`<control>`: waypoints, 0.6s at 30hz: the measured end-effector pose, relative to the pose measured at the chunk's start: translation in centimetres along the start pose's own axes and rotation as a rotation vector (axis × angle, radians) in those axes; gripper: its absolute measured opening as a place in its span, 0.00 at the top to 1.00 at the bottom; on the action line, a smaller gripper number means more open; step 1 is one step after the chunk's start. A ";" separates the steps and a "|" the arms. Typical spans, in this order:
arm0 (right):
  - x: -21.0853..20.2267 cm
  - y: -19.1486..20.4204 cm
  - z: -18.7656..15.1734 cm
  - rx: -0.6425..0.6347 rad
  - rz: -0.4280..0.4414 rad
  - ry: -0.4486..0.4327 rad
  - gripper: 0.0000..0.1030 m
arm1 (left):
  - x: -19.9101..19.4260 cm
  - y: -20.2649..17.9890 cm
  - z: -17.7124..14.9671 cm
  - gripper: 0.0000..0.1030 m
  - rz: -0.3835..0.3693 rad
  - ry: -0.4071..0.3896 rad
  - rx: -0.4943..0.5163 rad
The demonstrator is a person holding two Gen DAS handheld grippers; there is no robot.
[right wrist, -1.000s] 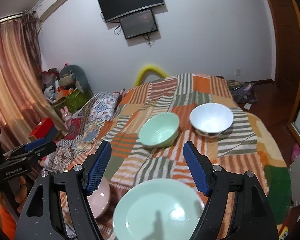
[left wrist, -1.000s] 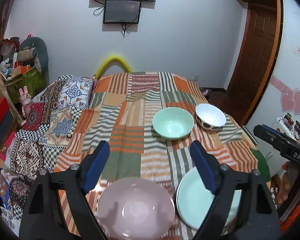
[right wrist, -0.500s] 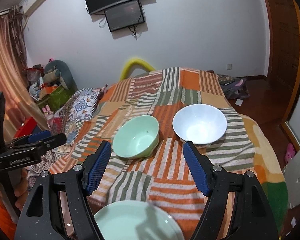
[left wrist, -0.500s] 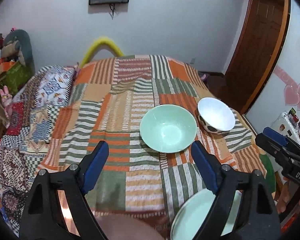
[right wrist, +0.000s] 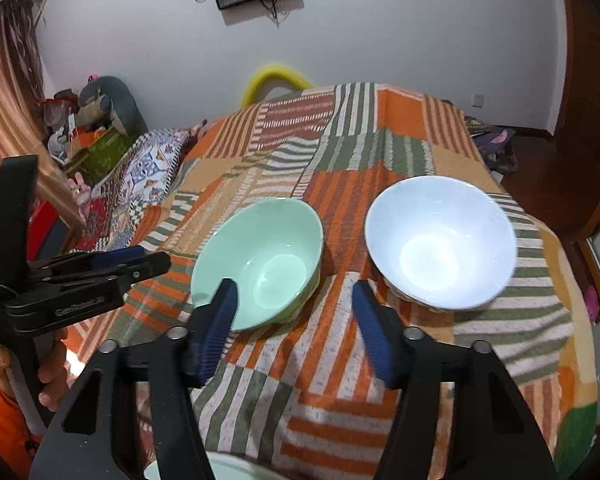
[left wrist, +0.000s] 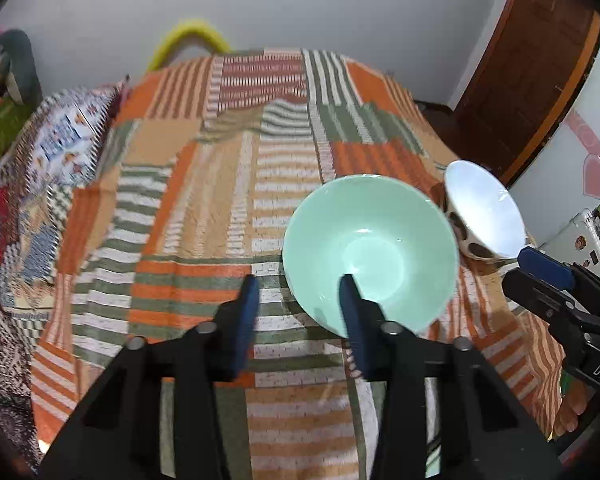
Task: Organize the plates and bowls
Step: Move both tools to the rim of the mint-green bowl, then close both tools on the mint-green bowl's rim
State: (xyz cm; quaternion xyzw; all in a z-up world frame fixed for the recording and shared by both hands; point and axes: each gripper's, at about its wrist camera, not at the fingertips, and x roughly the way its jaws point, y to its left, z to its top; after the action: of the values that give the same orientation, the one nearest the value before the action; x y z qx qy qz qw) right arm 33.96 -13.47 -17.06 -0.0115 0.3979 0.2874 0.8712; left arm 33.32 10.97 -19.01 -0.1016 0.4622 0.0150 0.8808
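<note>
A mint green bowl (left wrist: 370, 250) and a white bowl with dark spots outside (left wrist: 482, 210) stand side by side on the striped patchwork blanket (left wrist: 204, 208). My left gripper (left wrist: 298, 302) is open and empty; its right finger (left wrist: 354, 320) sits over the green bowl's near rim, its left finger outside the bowl. My right gripper (right wrist: 294, 312) is open and empty, low over the blanket just in front of the gap between the green bowl (right wrist: 260, 262) and the white bowl (right wrist: 440, 242). A mint green plate's rim (right wrist: 220, 470) shows at the bottom edge.
The blanket (right wrist: 340, 380) covers a bed that drops off at the right toward a wooden floor and door (left wrist: 532, 60). A patterned pillow (left wrist: 64, 136) and clutter lie at the left. A yellow curved tube (left wrist: 188, 38) stands behind the bed.
Both grippers have moved forward and lower toward the two bowls. The left gripper's fingers have narrowed. The pink plate has left view, and only a sliver of the green plate still shows.
</note>
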 end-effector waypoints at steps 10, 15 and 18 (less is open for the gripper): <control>4.0 -0.9 0.7 0.013 0.007 0.095 0.66 | 5.0 1.4 1.0 0.76 -0.040 0.079 -0.034; 5.7 -1.0 0.5 0.027 0.014 0.135 0.71 | 6.4 1.3 1.3 0.78 -0.045 0.102 -0.028; 6.2 -1.3 0.3 0.034 0.019 0.152 0.74 | 7.2 0.9 1.4 0.83 -0.048 0.117 -0.015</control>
State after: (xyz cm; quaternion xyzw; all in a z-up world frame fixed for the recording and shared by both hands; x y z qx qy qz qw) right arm 38.04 -11.42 -21.46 -0.0148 0.4678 0.2872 0.8357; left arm 38.43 11.67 -24.25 -0.1198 0.5102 -0.0086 0.8516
